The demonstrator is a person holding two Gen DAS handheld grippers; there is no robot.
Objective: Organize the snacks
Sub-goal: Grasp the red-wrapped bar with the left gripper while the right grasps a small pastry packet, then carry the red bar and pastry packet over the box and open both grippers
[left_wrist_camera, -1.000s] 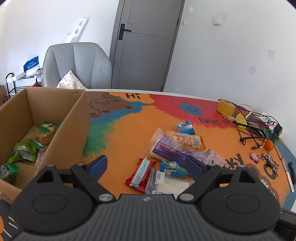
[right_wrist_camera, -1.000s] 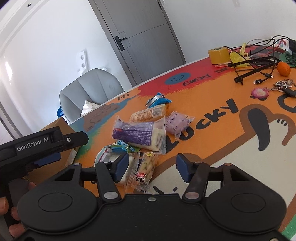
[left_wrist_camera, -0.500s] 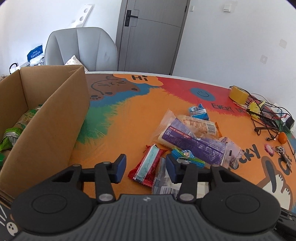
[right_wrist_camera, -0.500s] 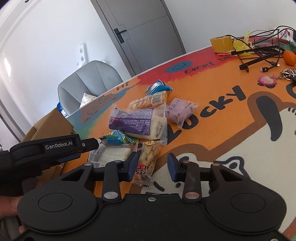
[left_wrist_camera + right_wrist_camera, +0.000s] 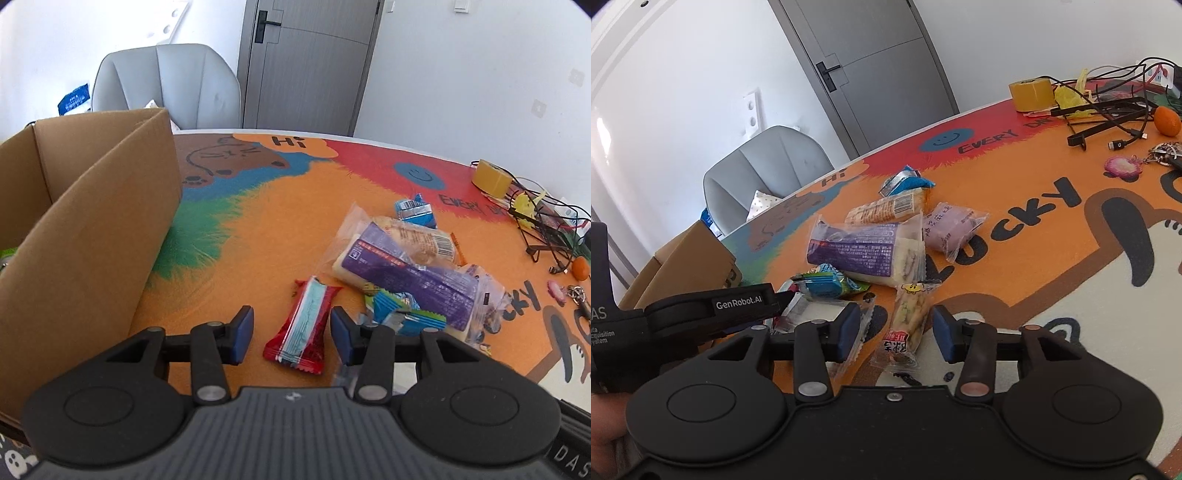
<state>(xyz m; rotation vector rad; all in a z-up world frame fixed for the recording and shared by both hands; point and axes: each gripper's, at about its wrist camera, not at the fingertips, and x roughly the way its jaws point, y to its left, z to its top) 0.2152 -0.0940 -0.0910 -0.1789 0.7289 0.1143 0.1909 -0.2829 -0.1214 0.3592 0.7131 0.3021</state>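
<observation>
Several snack packets lie in a loose pile on the colourful table mat. My left gripper (image 5: 291, 334) is open, its jaws on either side of a red and pale blue wrapper (image 5: 303, 332) lying on the mat. My right gripper (image 5: 895, 332) is open around the near end of a clear packet of pale biscuits (image 5: 905, 321). A large purple and white packet (image 5: 406, 273) shows in both views (image 5: 864, 251). A green and blue packet (image 5: 402, 314) lies beside it. The cardboard box (image 5: 92, 229) stands at the left.
A grey chair (image 5: 166, 81) stands behind the table. At the far right lie a tape roll (image 5: 489, 177), tangled cables (image 5: 546, 229), a small orange (image 5: 1166, 120) and keys (image 5: 1163, 151). The left gripper's body (image 5: 701, 306) shows in the right wrist view.
Both grippers have moved down and forward to the packets. The left one narrowed from wide open, then spread slightly around the red wrapper. The right one now brackets the biscuit packet.
</observation>
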